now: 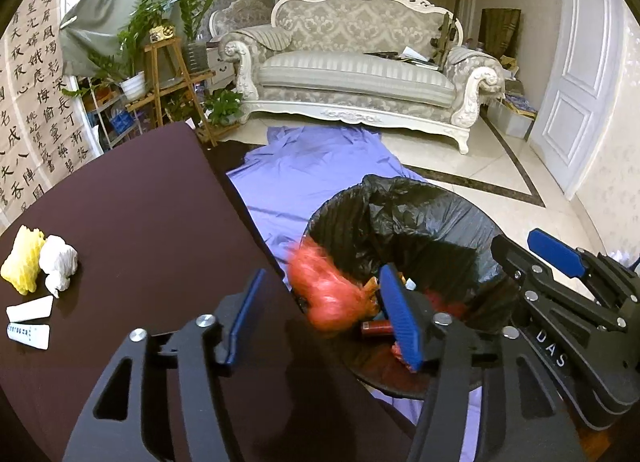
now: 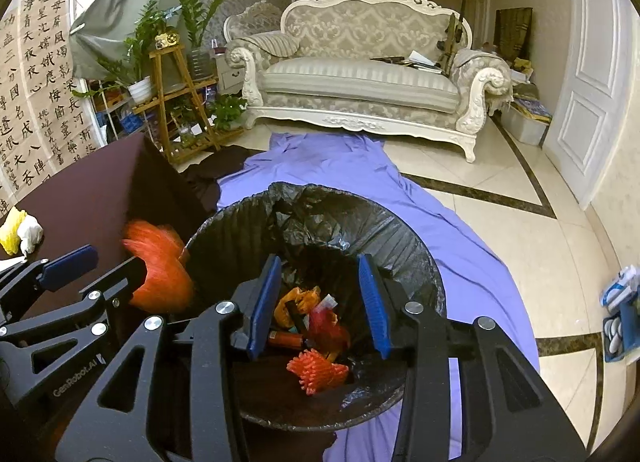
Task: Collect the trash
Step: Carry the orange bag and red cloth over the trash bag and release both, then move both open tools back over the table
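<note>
The trash bin [image 2: 320, 302] stands on a purple sheet [image 2: 460, 246] on the floor, just right of the dark table [image 1: 140, 202]. It is lined with a black bag [image 1: 420, 214]. In its bottom lie several pieces of trash: an orange foam net [image 2: 318, 372], a red crumpled wrapper [image 2: 326, 324], an orange-yellow wrapper [image 2: 292, 302] and a small dark red tube [image 2: 284, 339] that lies about left to right.

A second orange-red foam net [image 1: 328, 294] is in the air at the left edge of the bin, between the table edge and the bin's rim. It is blurred, so its long axis and its direction cannot be told for sure.

The left gripper [image 1: 320, 322] has its jaws moderately apart; the net is between the two blue pads, closer to the right pad, and whether it touches that pad is not clear. The right gripper [image 2: 320, 302] is over the bin opening with its jaws apart at a medium width and nothing between them; the trash is below, well apart from the pads.

On the far left of the table remain a yellow foam net [image 1: 22, 258], crumpled white paper [image 1: 60, 262] and two white flat pieces [image 1: 30, 322].
</note>
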Demonstrator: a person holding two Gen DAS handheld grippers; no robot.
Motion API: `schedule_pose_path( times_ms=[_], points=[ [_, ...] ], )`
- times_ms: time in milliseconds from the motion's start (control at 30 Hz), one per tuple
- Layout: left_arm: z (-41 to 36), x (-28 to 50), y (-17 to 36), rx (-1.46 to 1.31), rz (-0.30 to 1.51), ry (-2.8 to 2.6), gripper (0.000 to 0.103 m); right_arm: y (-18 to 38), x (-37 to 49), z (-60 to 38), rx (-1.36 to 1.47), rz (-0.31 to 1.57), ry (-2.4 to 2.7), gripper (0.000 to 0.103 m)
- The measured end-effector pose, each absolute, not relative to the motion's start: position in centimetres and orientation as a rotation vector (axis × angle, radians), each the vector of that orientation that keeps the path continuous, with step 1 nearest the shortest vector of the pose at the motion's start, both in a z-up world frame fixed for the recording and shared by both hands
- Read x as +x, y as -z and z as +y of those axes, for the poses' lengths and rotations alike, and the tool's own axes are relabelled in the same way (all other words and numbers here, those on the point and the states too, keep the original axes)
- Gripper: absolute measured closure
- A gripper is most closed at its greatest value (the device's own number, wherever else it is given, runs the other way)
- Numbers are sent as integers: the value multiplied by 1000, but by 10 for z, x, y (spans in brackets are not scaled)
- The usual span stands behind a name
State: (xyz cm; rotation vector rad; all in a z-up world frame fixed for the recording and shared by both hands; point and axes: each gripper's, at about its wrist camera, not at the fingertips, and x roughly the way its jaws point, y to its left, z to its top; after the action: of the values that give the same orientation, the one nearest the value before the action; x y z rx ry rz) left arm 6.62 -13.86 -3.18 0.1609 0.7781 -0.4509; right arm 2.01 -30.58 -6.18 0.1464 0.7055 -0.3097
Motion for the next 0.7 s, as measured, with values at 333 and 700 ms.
schedule_pose_path(
  times_ms=[333,700],
  points=[
    [-103,62,28,141,781,362,35,57,21,-287,164,701,259,58],
    [-12,75,26,88,804,99,35,46,42,-203,119,708,36,51]
  ],
)
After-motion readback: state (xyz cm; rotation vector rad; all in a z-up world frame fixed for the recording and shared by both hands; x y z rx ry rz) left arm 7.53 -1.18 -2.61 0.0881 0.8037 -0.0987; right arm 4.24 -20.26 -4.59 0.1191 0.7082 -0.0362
